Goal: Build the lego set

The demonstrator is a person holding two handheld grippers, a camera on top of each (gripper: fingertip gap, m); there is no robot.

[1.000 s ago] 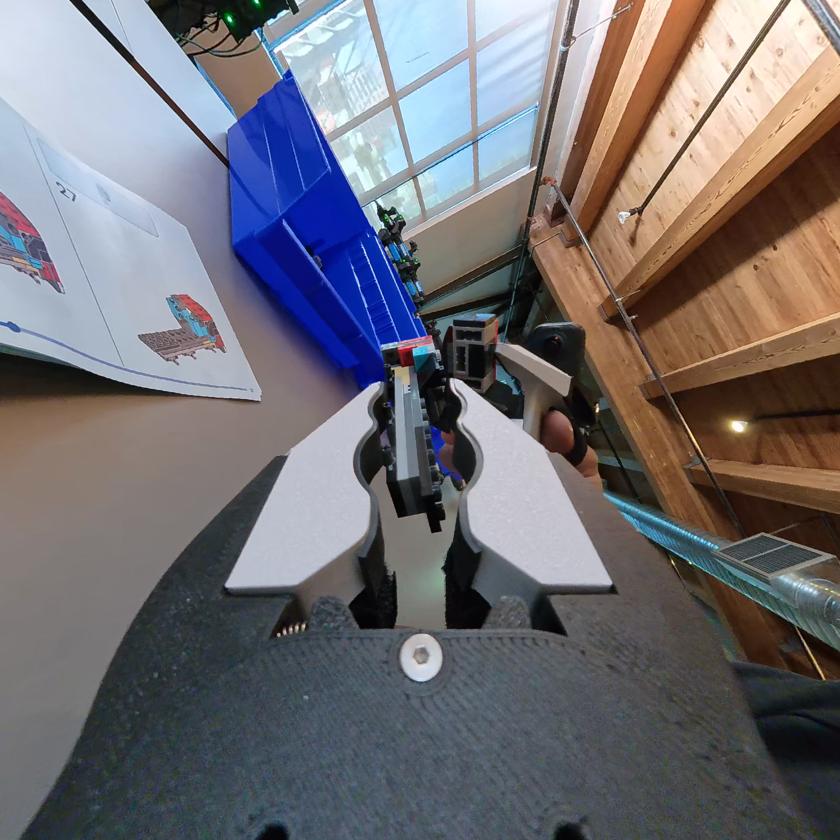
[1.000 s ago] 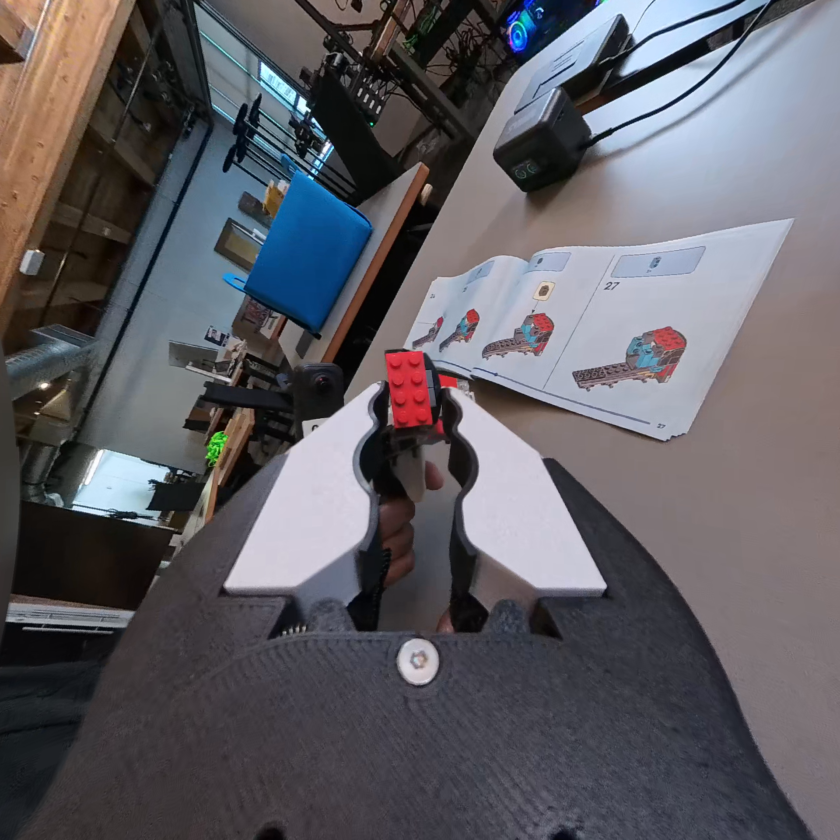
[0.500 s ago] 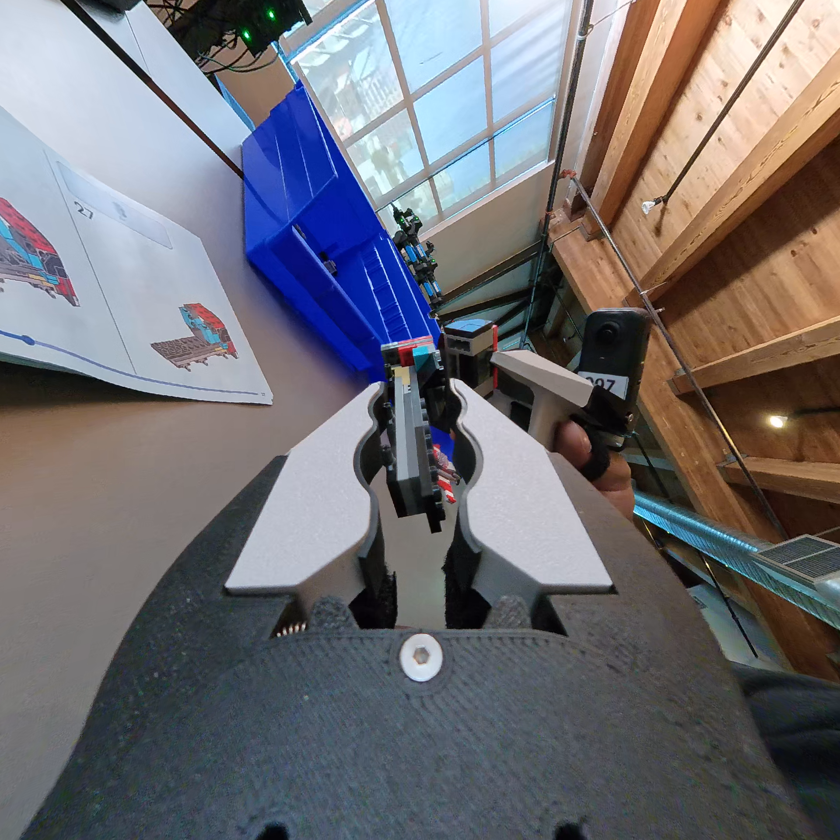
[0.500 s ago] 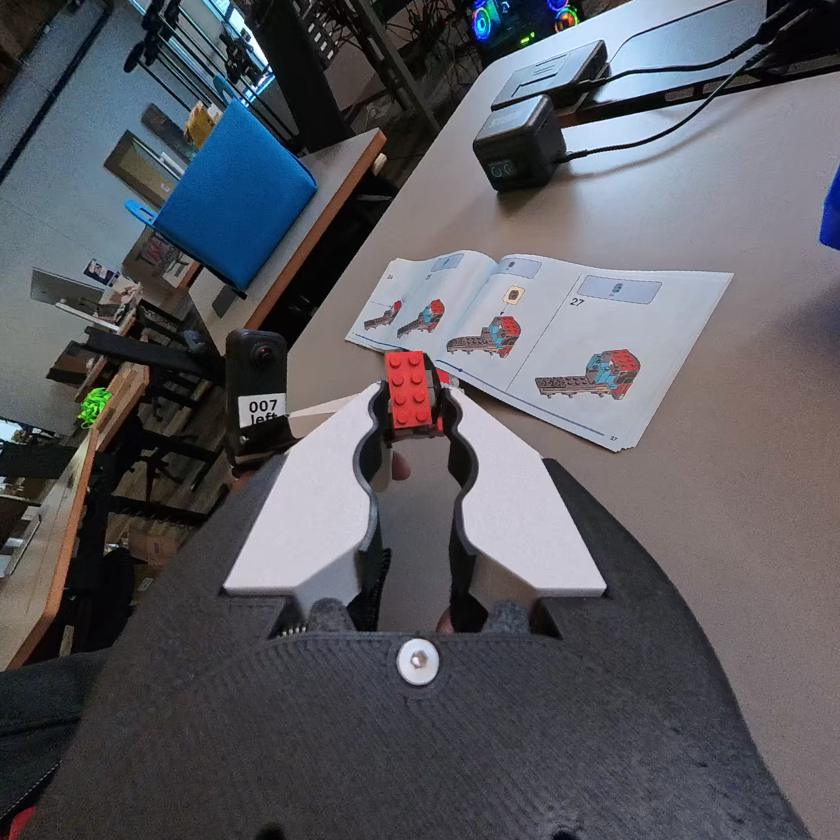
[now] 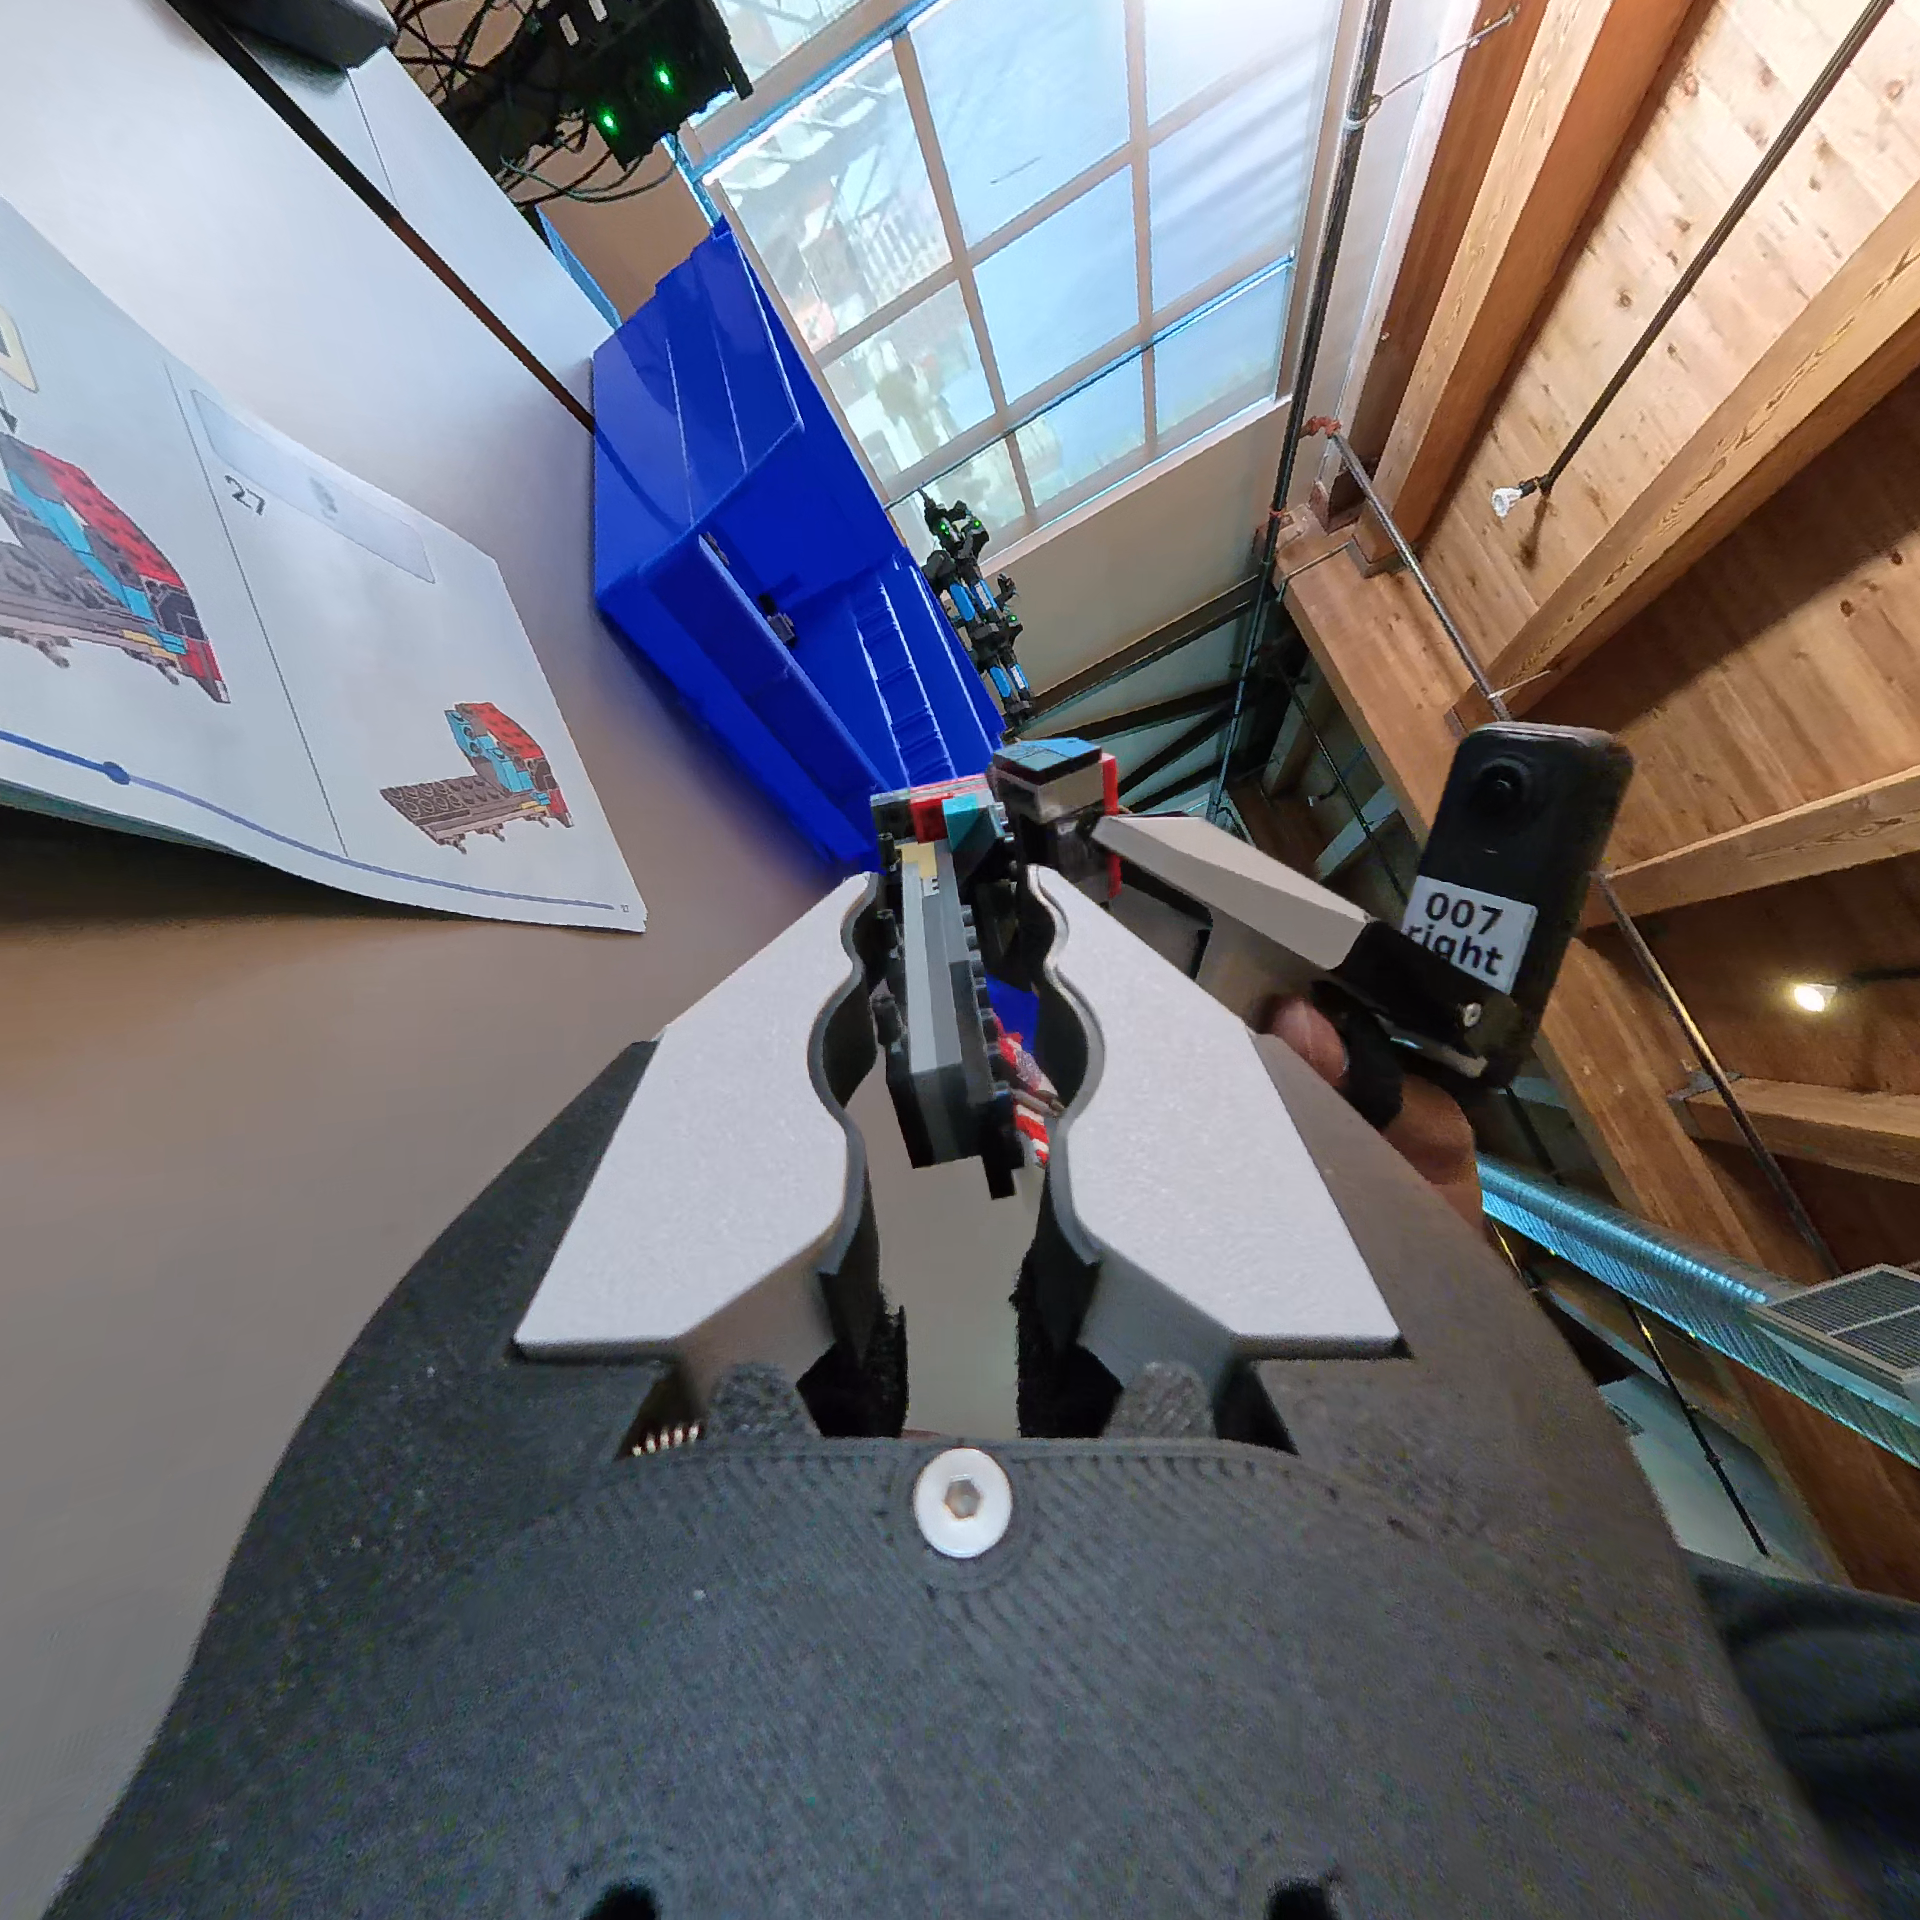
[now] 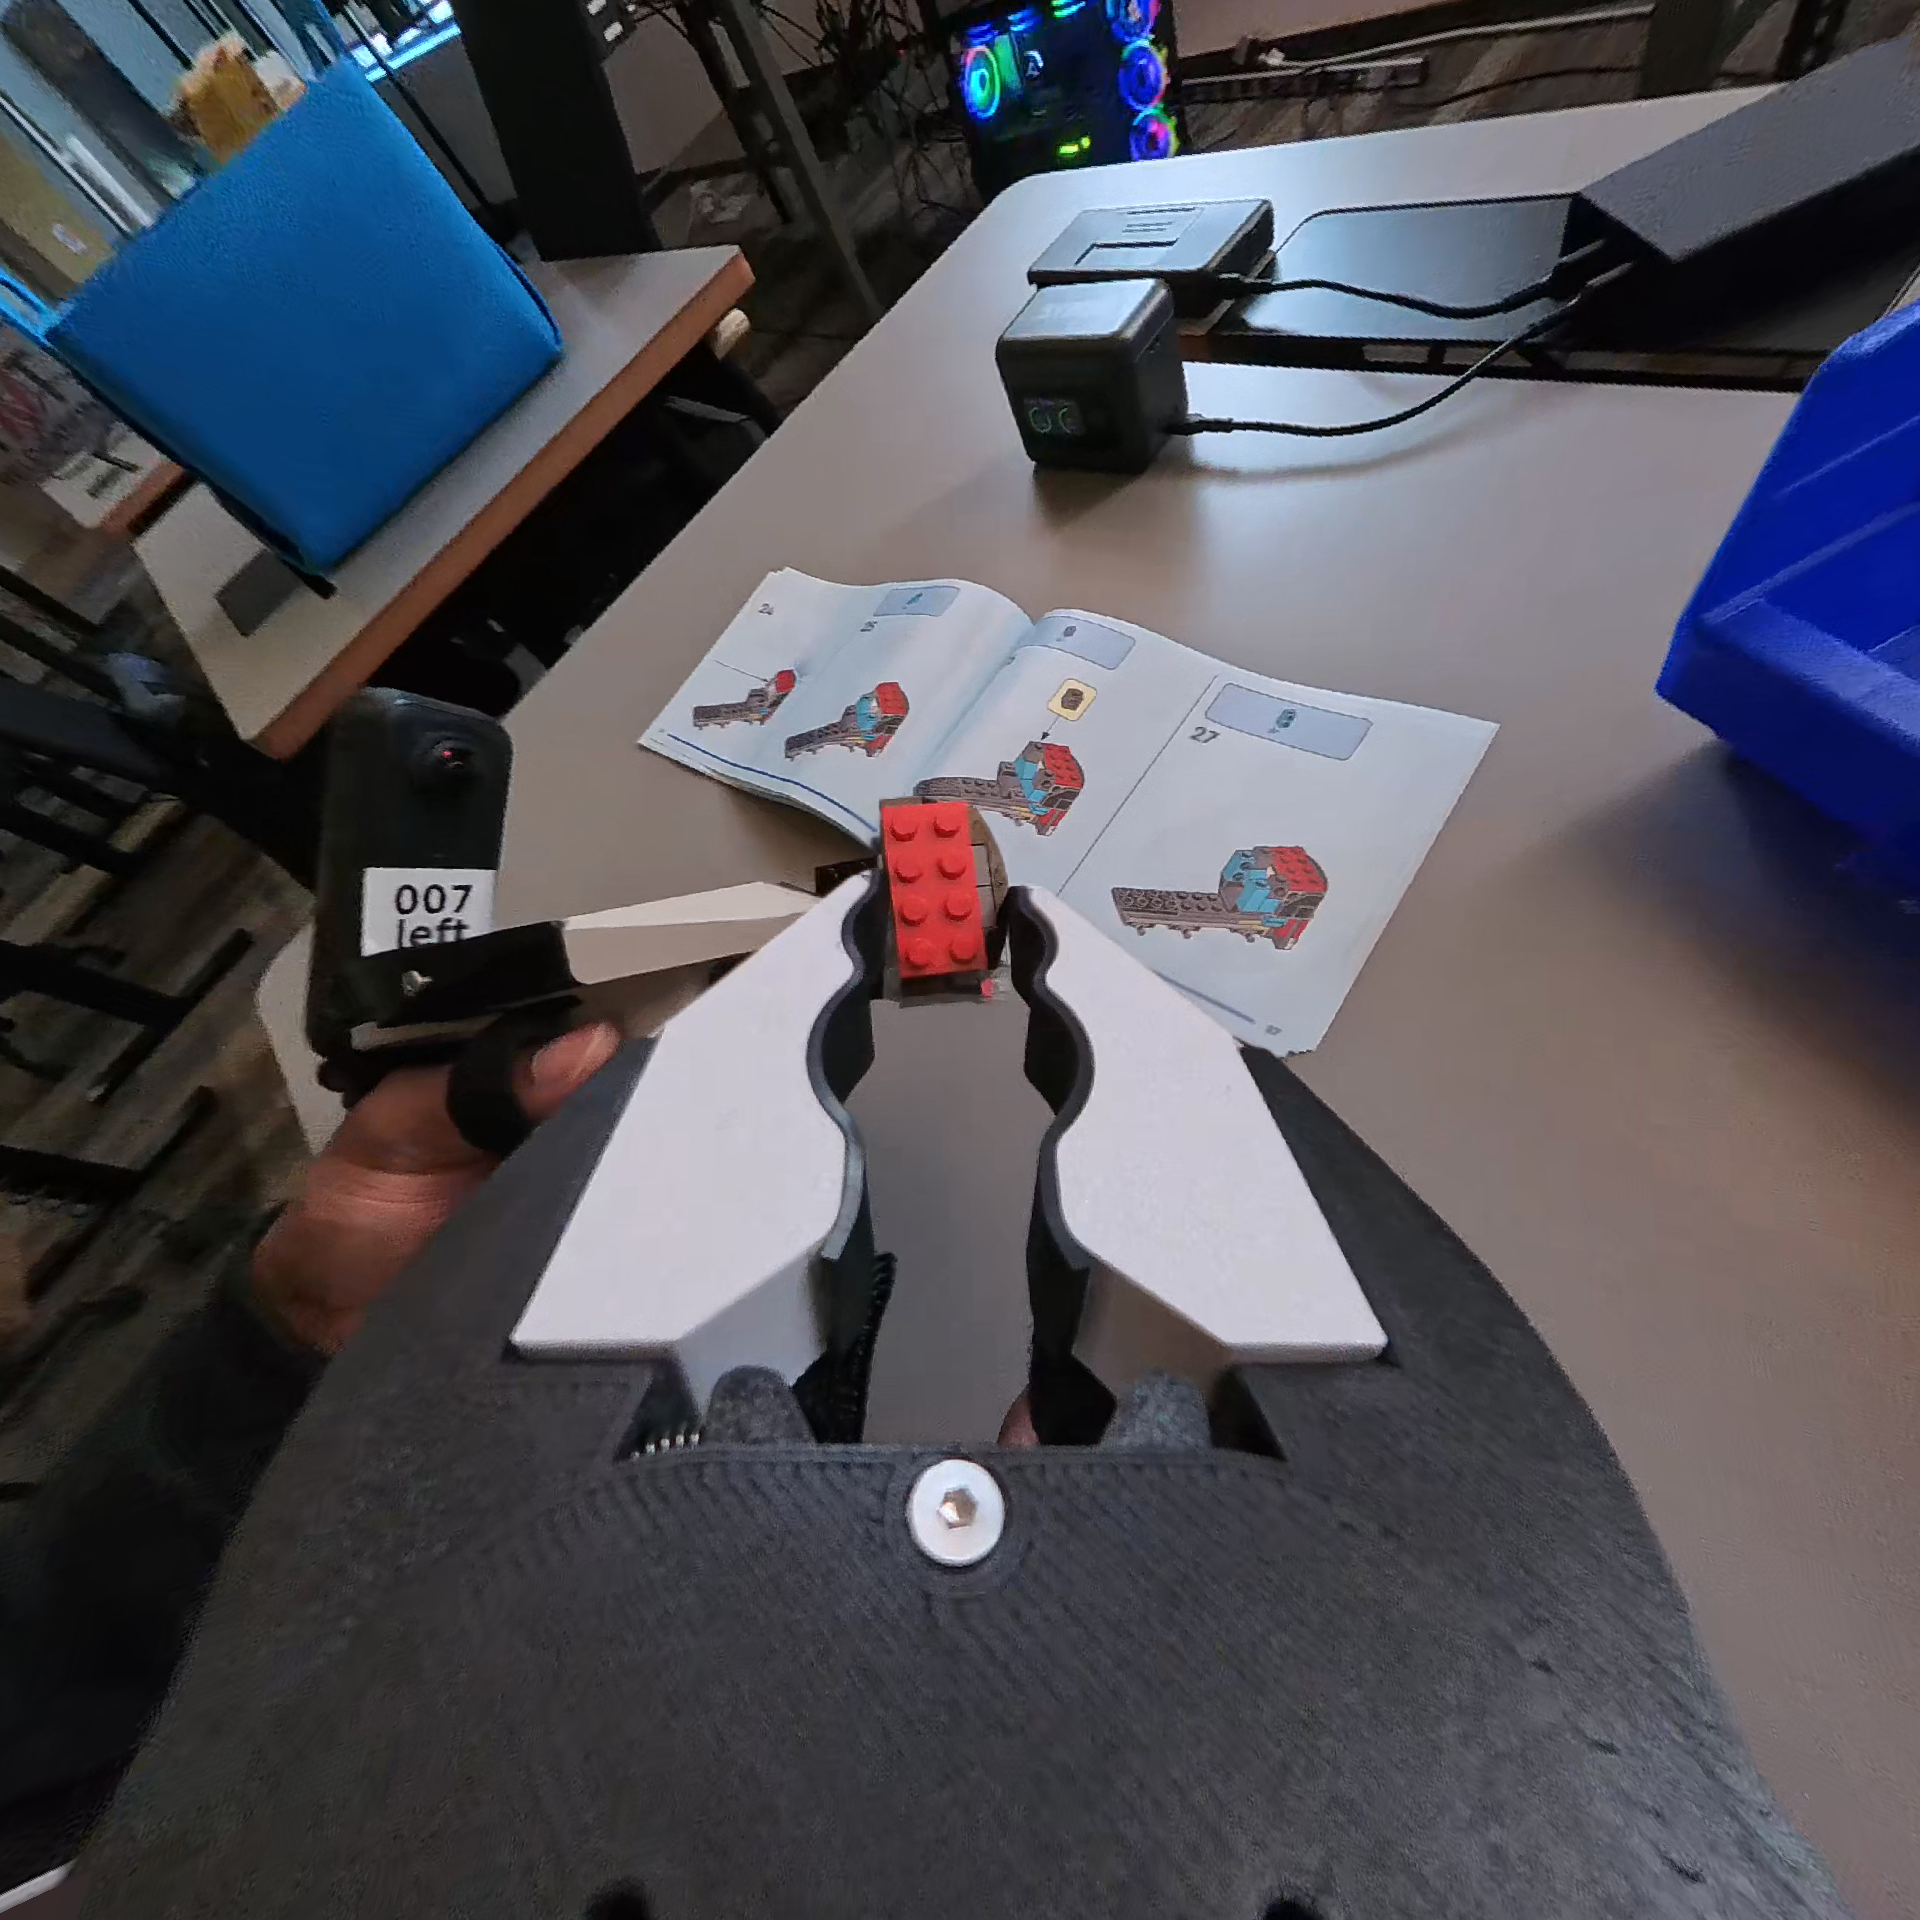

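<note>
My left gripper point(image 5: 951, 935) is clamped on the long grey lego build point(image 5: 940, 1039), up off the bench point(image 6: 1455, 1039). My right gripper point(image 6: 940, 925) is clenched on the red-topped lego block point(image 6: 930, 899), right beside it. The instruction booklet point(image 6: 1091, 748) lies open mid-bench, with the blue bin point(image 6: 1818, 623) at the right edge.

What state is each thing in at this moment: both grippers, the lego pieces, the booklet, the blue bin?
left gripper: shut on the grey lego assembly, off the table.
grey lego assembly: clamped edge-on between the fingers.
right gripper: shut on the red-topped lego block.
red-topped lego block: gripped, studs facing the camera.
instruction booklet: open, lying flat on the table.
blue bin: on the table; contents not visible.
</note>
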